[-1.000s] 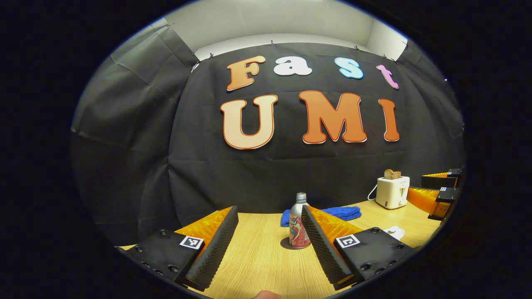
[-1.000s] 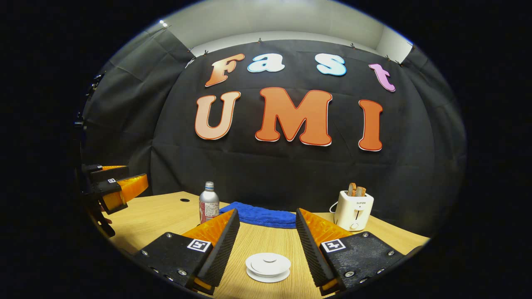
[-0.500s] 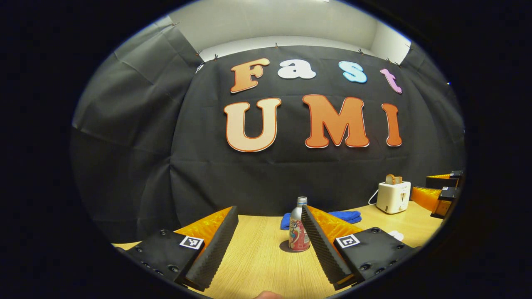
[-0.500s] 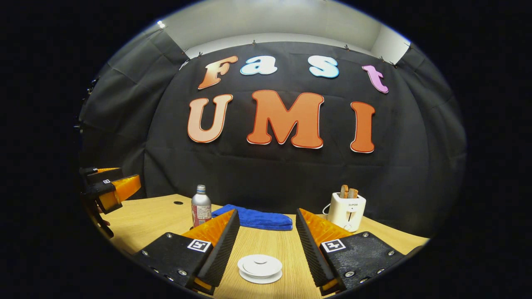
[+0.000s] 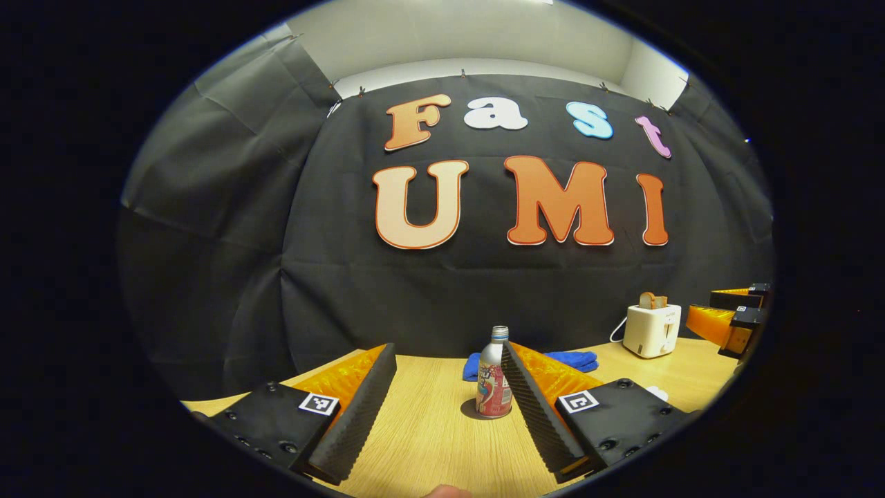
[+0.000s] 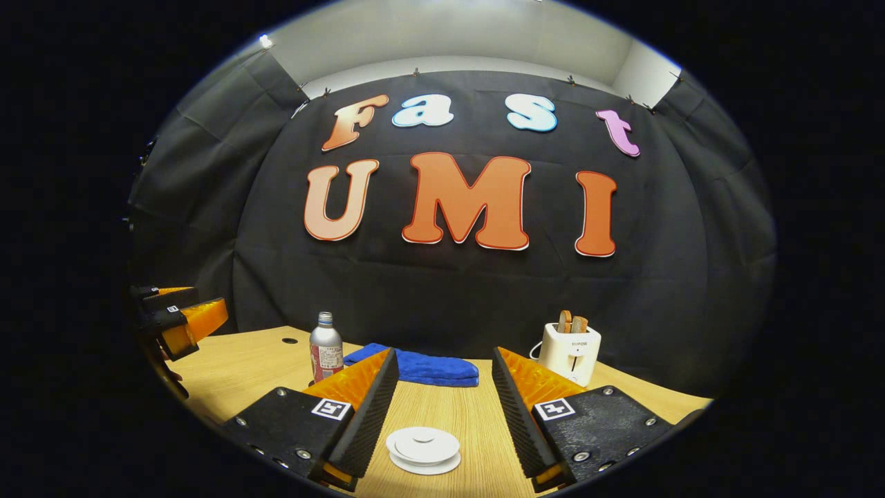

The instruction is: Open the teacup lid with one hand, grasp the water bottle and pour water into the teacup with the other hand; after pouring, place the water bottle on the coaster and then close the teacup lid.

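White and round, the teacup lid (image 6: 423,443) sits low in the middle of the right gripper view, flat on the wooden table (image 6: 477,422), and we see it squarely between the two fingers of the right gripper (image 6: 442,408), which stand wide apart with nothing in them. We cannot make out the cup under the lid, only a rim of white below it. That is the relation we would lean on: the lid lies straight ahead of this gripper and a little below its tips, so we judge the right hand the nearer one for lifting it. In the left gripper view the water bottle (image 5: 494,377) stands upright, its long axis vertical, at lower centre of the frame, partly behind the inner edge of the right-hand finger of the left gripper (image 5: 449,398), whose fingers are also spread wide and empty. So the bottle lies ahead and slightly right of centre for that hand. Farther back we see a blue cloth (image 6: 422,366) and a toaster (image 6: 570,353). We cannot pick out a coaster.
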A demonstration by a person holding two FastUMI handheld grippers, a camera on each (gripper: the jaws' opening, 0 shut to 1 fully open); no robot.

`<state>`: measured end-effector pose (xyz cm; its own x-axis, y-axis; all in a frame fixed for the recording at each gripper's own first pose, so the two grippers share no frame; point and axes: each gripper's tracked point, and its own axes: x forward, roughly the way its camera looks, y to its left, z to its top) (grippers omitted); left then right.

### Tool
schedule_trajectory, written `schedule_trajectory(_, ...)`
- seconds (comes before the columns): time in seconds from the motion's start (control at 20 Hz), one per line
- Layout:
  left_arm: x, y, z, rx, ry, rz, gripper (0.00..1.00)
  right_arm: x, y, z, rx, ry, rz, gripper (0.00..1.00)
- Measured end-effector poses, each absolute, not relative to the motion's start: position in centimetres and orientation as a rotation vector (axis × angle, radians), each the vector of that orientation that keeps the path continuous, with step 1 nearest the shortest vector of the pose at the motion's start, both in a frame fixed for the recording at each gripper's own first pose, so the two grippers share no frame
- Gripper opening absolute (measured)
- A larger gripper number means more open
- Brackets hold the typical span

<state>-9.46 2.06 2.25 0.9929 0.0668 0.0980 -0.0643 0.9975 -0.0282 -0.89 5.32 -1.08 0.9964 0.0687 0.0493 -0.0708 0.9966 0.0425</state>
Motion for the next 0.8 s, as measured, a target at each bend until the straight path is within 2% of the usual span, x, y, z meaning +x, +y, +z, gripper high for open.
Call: schedule_trajectory(0.8, -9.3, 2.1, 0.9, -0.039, -0.055, 0.059, 1.00, -0.4, 5.8, -1.7, 0.028, -0.031, 0.071, 0.81)
